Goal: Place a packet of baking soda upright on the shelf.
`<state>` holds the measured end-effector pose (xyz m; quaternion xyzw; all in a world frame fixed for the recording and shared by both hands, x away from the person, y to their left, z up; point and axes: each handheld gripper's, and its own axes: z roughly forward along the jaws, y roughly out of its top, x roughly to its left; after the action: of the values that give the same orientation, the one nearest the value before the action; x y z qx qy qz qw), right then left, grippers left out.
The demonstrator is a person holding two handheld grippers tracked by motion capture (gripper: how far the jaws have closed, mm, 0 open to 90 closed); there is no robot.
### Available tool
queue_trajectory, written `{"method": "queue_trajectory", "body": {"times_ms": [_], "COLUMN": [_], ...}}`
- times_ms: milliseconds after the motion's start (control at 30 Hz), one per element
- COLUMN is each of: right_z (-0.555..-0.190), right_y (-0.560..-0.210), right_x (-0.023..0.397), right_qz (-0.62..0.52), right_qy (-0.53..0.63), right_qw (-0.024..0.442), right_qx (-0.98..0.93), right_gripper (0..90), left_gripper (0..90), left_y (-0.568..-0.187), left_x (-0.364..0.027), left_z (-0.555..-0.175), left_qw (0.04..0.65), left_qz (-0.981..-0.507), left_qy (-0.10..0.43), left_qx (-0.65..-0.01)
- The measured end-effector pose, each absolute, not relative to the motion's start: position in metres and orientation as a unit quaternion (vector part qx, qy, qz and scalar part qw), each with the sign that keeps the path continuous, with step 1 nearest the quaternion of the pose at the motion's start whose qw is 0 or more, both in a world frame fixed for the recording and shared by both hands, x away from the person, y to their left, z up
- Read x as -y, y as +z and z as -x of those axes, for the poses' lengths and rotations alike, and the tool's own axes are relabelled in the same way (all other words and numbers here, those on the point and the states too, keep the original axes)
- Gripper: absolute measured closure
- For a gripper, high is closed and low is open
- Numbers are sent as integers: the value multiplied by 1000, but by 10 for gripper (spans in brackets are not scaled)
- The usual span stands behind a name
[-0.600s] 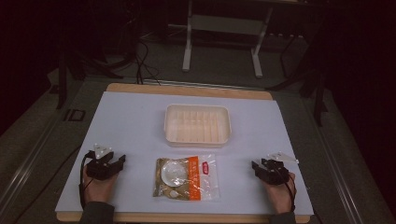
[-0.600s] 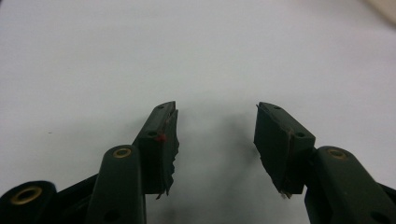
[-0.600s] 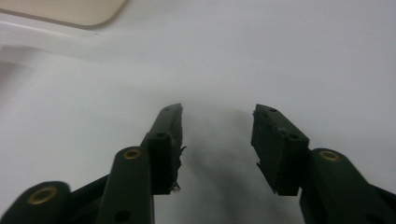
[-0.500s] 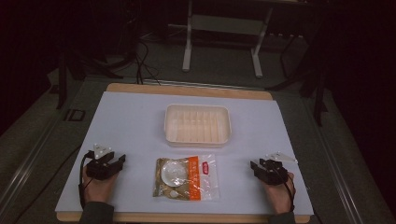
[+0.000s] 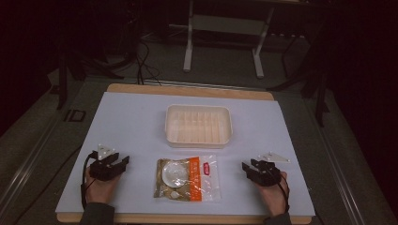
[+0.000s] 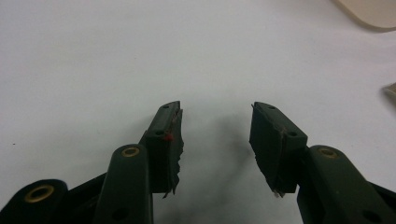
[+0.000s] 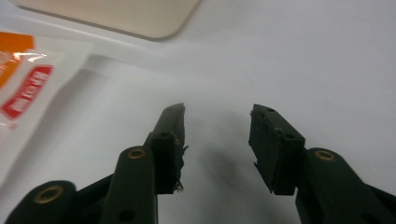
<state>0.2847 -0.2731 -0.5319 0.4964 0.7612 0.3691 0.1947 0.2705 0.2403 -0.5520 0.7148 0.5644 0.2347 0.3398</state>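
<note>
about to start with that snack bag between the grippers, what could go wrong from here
1. The flat clear plastic bag with orange print lies flush on the white table cover, so open jaws may slide over the slick film instead of pinching it.
2. Left gripper and right gripper flank the bag; closing in together, they could collide or crumple it.
3. The shallow cream plastic tray sits just behind the bag, so a forward push could shove the bag against it.
</note>
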Motion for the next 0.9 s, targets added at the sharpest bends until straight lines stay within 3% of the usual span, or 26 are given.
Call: {"method": "queue_trajectory", "body": {"times_ms": [667,900], "right_z": [-281,-283], "right_y": [-526,-529], "right_x": [222,197], "right_qz": [-437,-412], "right_qy": [390,393], "right_qw": [145,129], "right_qx": [-797,-812], "right_gripper": [373,351], "left_gripper": [516,512], "left_y": [-553,-553], "left_x": [-238,-238], "left_z": [-271,-271], "left_qw": [327,327], "left_qz": [-719,-720], "left_qy": [240,240], "left_qx": [-564,-563]}}
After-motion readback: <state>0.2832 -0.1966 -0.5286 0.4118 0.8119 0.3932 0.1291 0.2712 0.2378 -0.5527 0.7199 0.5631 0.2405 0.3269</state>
